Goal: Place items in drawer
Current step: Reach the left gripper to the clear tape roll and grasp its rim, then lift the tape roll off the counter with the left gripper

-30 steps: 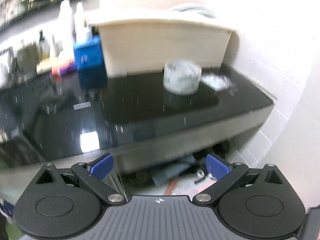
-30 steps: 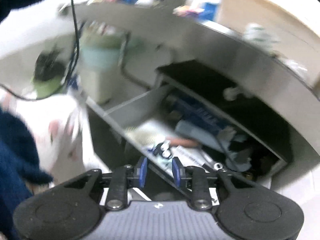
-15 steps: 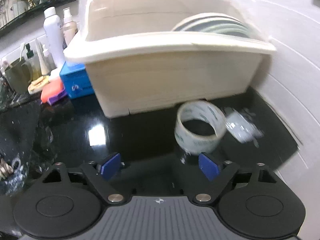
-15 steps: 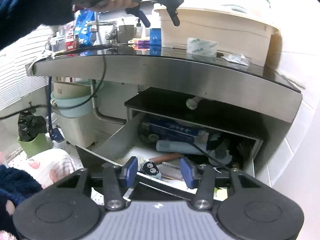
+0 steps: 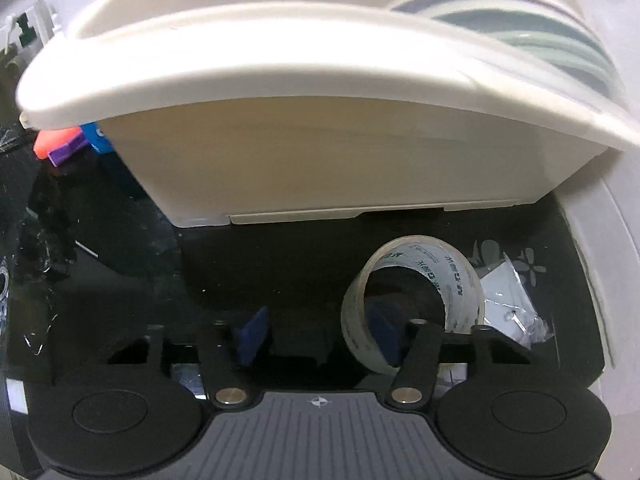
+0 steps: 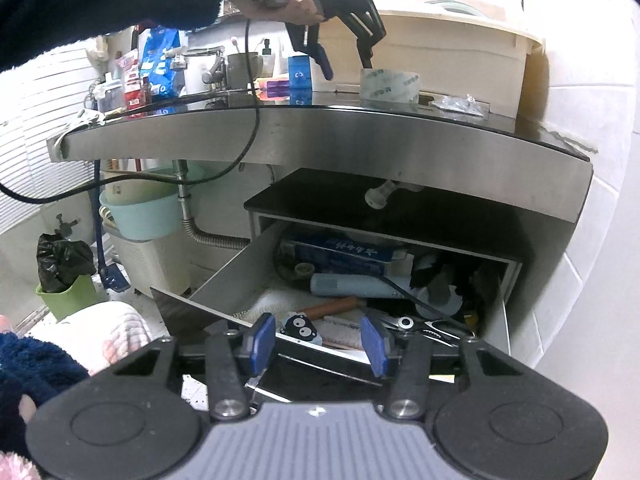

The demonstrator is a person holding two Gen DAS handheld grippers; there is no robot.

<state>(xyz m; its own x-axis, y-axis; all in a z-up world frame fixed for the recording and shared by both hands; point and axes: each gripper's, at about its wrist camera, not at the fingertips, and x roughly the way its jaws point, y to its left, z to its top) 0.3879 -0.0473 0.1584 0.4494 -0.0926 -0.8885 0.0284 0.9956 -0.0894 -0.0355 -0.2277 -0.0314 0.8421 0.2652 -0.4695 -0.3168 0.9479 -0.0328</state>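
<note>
On the black counter [image 5: 120, 264] the left gripper [image 5: 318, 330] is spread wide, one finger outside and one down inside the hole of the roll of tape [image 5: 416, 304], so the near wall of the ring sits between its pads with nothing pinched yet. The roll stands on its flat side just in front of the cream dish tub [image 5: 320, 152], with a small clear plastic bag [image 5: 508, 300] touching it on the right. I judge the tape light and stiff, a hard ring that will not crush, though its glossy face may slip; the wall of the ring is the sensible place to squeeze. The bag looks limp and crinkly (harder to catch).

The counter is shiny, wet-looking and cluttered at its left end with bottles, a blue box [image 6: 299, 74] and a tap. Below it, the drawer [image 6: 224, 280] stands pulled out, already crowded with a blue packet, a tube, a brush and metal tools. The right gripper [image 6: 318, 344] hovers in front of the drawer, fingers apart and holding nothing. White tiled wall closes the right side.
</note>
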